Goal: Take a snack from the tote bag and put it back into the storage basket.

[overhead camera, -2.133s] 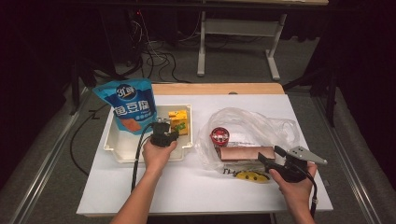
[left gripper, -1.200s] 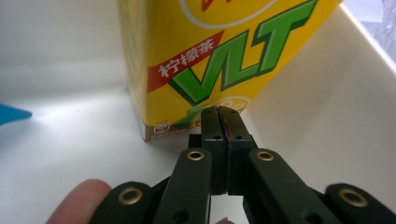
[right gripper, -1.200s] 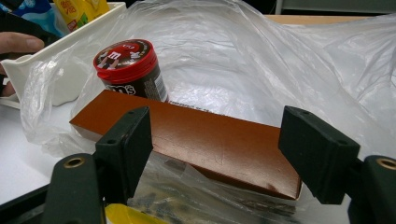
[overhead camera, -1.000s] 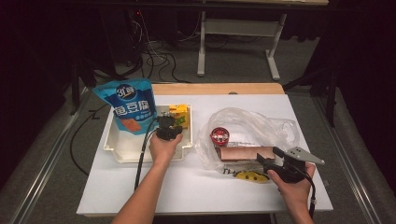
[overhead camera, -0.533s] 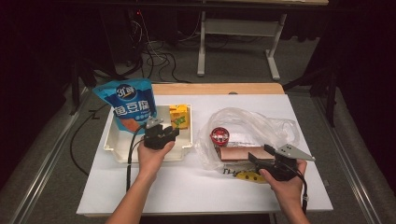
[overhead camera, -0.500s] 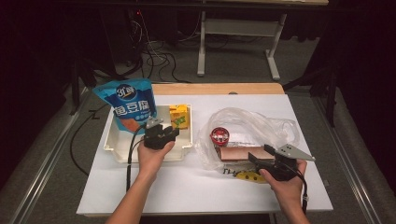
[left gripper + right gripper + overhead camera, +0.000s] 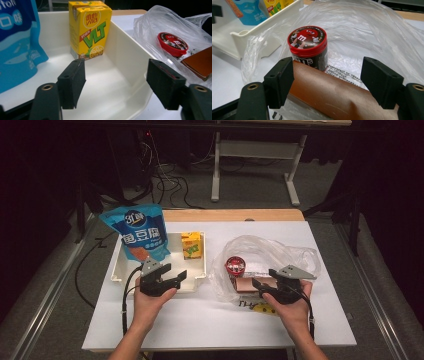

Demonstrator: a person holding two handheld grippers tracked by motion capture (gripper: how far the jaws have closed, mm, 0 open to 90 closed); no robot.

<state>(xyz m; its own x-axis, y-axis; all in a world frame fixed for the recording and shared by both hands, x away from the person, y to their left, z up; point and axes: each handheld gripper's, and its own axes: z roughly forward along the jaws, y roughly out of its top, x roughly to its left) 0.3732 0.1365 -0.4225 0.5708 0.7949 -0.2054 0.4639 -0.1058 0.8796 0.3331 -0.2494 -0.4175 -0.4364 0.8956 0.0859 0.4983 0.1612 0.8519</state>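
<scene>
The left gripper (image 7: 167, 279) hangs over the near right corner of the white tray (image 7: 120, 270), its jaws set wide apart with nothing between them. The left gripper view looks into that tray: a yellow juice carton (image 7: 88, 28) stands upright at about twelve o'clock from the jaws, well back near the far wall, and a blue snack pouch (image 7: 17, 42) stands at ten o'clock. From the high view the carton (image 7: 191, 245) sits in the tray's far right part and the pouch (image 7: 140, 232) rises at its far left. The right gripper (image 7: 272, 286) rests at the near edge of the clear plastic bag (image 7: 280, 250) on the white surface (image 7: 200, 315), jaws likewise spread and gripping nothing. The right gripper view gives what the high view leaves small: the jaws straddle a brown packet (image 7: 329, 93) lying flat inside the bag, and a red-lidded candy tub (image 7: 308, 47) stands upright just beyond it at eleven o'clock, touching or nearly touching its far edge. The left gripper view also shows the tub's lid (image 7: 172, 43) through the bag film at two o'clock.
</scene>
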